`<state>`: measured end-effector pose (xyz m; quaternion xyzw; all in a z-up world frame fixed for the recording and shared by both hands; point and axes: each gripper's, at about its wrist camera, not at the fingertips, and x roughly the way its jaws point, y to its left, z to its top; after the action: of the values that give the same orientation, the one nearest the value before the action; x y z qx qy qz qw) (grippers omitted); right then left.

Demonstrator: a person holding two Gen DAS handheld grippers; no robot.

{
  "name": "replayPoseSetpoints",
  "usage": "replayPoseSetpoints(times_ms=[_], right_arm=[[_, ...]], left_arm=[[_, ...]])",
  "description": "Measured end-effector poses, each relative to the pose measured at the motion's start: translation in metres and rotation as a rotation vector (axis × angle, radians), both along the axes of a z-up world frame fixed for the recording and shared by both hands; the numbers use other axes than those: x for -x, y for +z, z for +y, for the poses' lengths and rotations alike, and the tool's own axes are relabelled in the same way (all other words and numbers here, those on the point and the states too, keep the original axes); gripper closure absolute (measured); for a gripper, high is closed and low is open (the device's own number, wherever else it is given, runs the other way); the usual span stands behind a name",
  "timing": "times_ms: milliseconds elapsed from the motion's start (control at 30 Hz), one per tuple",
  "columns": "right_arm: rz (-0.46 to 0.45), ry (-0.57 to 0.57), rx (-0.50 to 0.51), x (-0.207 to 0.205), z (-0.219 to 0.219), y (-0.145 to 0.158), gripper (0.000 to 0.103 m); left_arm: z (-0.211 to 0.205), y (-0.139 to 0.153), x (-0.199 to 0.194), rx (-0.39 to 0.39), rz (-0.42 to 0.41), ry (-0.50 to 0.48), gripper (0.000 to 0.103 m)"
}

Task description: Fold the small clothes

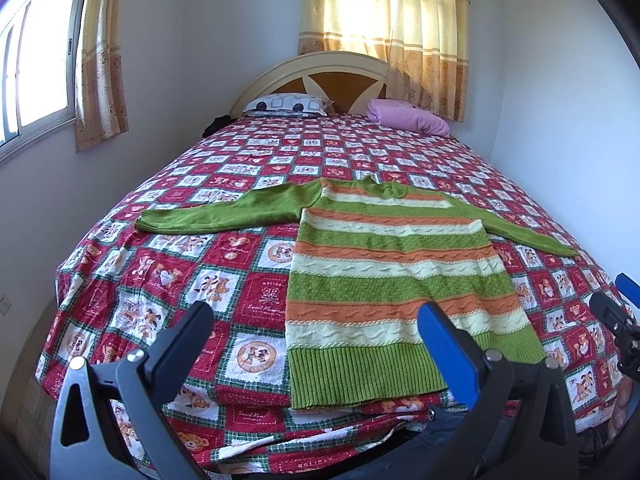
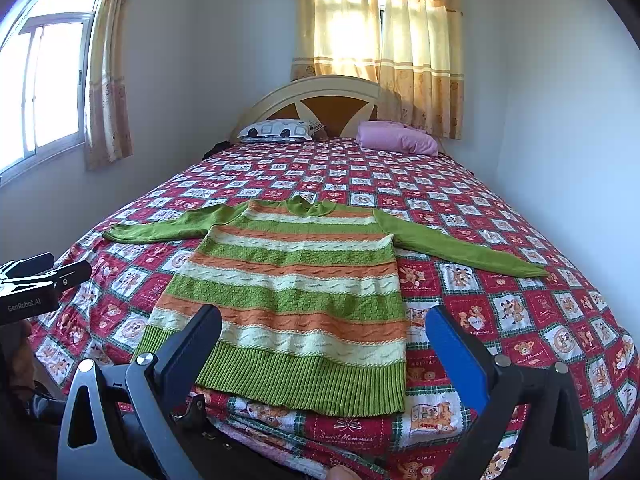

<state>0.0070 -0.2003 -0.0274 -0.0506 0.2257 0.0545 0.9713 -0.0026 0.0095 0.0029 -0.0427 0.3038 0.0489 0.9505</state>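
While both tools hover at the foot of the bed [image 1: 120, 240], the left tool [image 1: 316, 332] and right tool [image 2: 324, 336] have their fingers spread wide, gripping nothing. A green, orange and cream striped sweater [image 1: 384, 280] lies flat on the teddy-bear bedspread, sleeves outstretched, hem toward the tools.

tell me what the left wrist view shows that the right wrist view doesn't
Only the left wrist view: the right gripper at its right edge, and a wall socket low on the left. Only the right wrist view: the left gripper at its left edge. Both: the green, orange and cream striped knit sweater spread flat, sleeves out, on the red patchwork bedspread, pillows behind.
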Motion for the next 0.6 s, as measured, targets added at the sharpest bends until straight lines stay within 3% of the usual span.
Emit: replayPoseSetpoints(times_ms=[600], right_arm=[[0.002,0.002,-0.001,-0.0002,-0.0002,0.0001,0.001]], left_arm=[[0.0028,-0.0001,0.0006,0.001,-0.004,0.004,0.000]])
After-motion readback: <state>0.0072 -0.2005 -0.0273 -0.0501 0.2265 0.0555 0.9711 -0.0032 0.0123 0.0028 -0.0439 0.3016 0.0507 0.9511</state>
